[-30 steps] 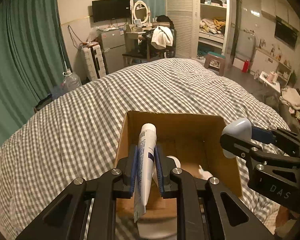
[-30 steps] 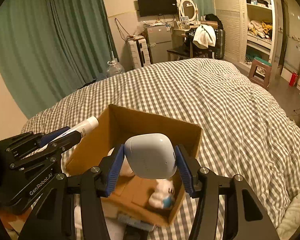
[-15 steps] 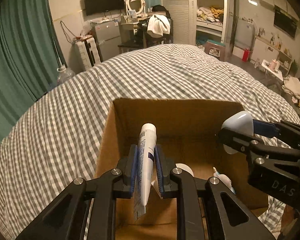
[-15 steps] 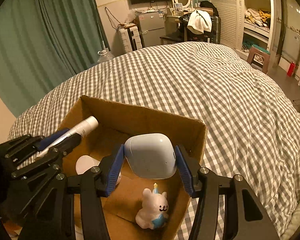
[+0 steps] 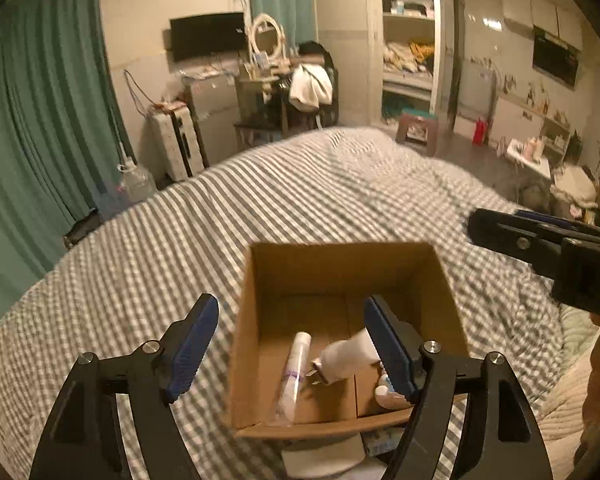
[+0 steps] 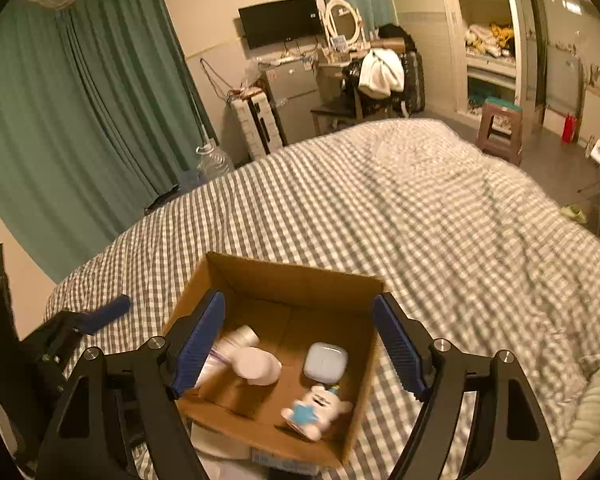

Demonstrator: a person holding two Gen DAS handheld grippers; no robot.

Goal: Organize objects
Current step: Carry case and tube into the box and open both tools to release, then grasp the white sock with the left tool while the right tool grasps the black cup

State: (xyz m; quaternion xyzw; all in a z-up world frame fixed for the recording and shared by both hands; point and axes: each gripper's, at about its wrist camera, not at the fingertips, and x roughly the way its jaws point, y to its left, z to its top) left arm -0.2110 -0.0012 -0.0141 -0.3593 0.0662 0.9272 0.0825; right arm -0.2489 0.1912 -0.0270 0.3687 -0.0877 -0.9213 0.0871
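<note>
An open cardboard box (image 5: 340, 256) sits on the checked bed; it also shows in the right wrist view (image 6: 296, 280). Inside lie a white tube (image 5: 294, 372), a white bottle (image 5: 346, 356), a pale blue case (image 6: 326, 362) and a small white-and-blue bunny figure (image 6: 314, 410). The tube (image 6: 236, 340) and bottle (image 6: 258, 366) lie at the box's left in the right wrist view. My left gripper (image 5: 292, 344) is open and empty above the box's near left. My right gripper (image 6: 300, 344) is open and empty above the box.
The grey-and-white checked bedspread (image 5: 320, 192) stretches beyond the box. White items (image 5: 320, 460) lie under the box's near edge. Green curtains (image 6: 80, 120) hang at the left. A desk, chair and stool (image 6: 500, 128) stand past the bed's far end.
Both grippers opened and pulled back up. The tube dropped from my left gripper into the box, and the pale blue case dropped from my right gripper into the box.
</note>
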